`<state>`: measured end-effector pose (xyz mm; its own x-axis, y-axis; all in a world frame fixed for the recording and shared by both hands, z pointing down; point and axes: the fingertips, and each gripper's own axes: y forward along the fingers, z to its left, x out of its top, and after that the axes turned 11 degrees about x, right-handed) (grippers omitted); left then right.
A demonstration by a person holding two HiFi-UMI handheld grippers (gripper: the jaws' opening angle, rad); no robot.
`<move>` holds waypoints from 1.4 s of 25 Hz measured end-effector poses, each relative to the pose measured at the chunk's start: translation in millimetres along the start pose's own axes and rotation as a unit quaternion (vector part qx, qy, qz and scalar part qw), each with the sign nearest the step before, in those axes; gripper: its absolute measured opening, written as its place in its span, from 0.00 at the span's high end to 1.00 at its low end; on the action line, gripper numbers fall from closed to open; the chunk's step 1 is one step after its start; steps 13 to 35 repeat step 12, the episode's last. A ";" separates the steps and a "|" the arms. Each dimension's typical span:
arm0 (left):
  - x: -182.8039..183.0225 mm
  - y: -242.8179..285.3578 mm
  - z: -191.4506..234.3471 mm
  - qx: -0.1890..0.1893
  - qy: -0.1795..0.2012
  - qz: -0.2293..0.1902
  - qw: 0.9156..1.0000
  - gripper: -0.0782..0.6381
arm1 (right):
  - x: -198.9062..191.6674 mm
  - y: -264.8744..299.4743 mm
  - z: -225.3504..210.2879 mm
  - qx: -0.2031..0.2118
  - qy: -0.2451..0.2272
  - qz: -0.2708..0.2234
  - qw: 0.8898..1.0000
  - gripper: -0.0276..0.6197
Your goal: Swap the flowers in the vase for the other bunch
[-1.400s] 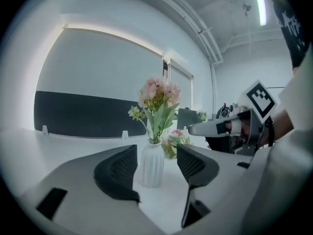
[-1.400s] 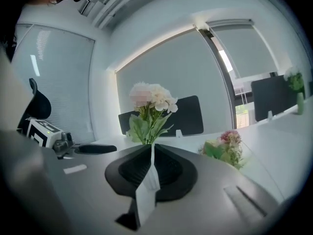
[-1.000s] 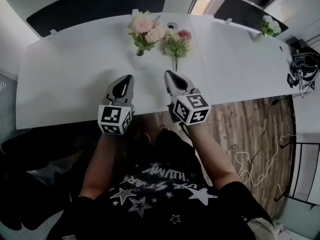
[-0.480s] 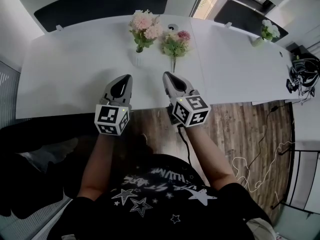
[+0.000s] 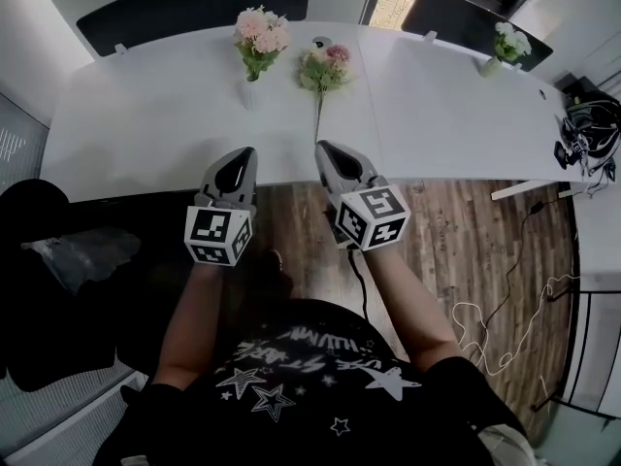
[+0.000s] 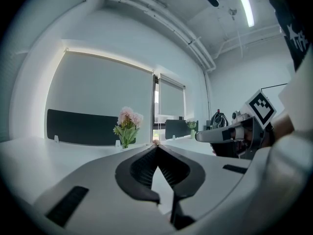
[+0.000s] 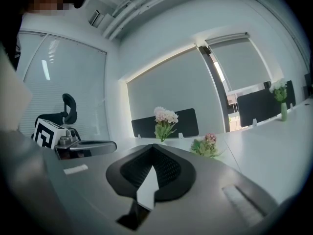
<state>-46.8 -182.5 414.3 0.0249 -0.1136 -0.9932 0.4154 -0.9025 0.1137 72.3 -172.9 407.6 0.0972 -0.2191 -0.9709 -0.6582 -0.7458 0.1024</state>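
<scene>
A long white table (image 5: 146,124) stands on a wooden floor (image 5: 466,231), with dark screens (image 5: 194,8) behind it. Near its far edge pink flowers (image 5: 258,35) stand in a vase (image 5: 250,89), and the other bunch (image 5: 323,66) lies just beside. At the near edge, the left gripper (image 5: 240,155) and right gripper (image 5: 324,149) have their fingers pressed together, holding nothing.

No word, number or brand can be read for certain. The black T-shirt (image 5: 310,367), at 6 o'clock in the head view, carries white stars and white lettering, upside down and too warped to spell out. The white left marker cube (image 5: 219,237) on the left gripper (image 5: 245,153), at 9 o'clock, and the white right marker cube (image 5: 374,217) on the right gripper (image 5: 323,148), at 3 o'clock, bear black square code patterns without letters.
</scene>
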 end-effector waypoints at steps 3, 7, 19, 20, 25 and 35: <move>3.1 -18.2 -12.9 0.005 0.003 -0.005 1.000 0.88 | 0.1 -18.0 10.5 0.006 -0.003 -0.005 1.000 0.95; 7.5 -44.3 -31.1 0.012 0.005 -0.012 1.000 0.88 | -0.9 -44.2 28.3 0.016 -0.006 -0.008 1.000 0.95; 10.9 -74.7 -54.4 0.018 0.004 -0.018 1.000 0.88 | 0.4 -79.1 47.6 0.024 -0.010 -0.013 1.000 0.95; 10.9 -74.7 -54.4 0.018 0.004 -0.018 1.000 0.88 | 0.4 -79.1 47.6 0.024 -0.010 -0.013 1.000 0.95; 10.9 -74.7 -54.4 0.018 0.004 -0.018 1.000 0.88 | 0.4 -79.1 47.6 0.024 -0.010 -0.013 1.000 0.95; 10.9 -74.7 -54.4 0.018 0.004 -0.018 1.000 0.88 | 0.4 -79.1 47.6 0.024 -0.010 -0.013 1.000 0.95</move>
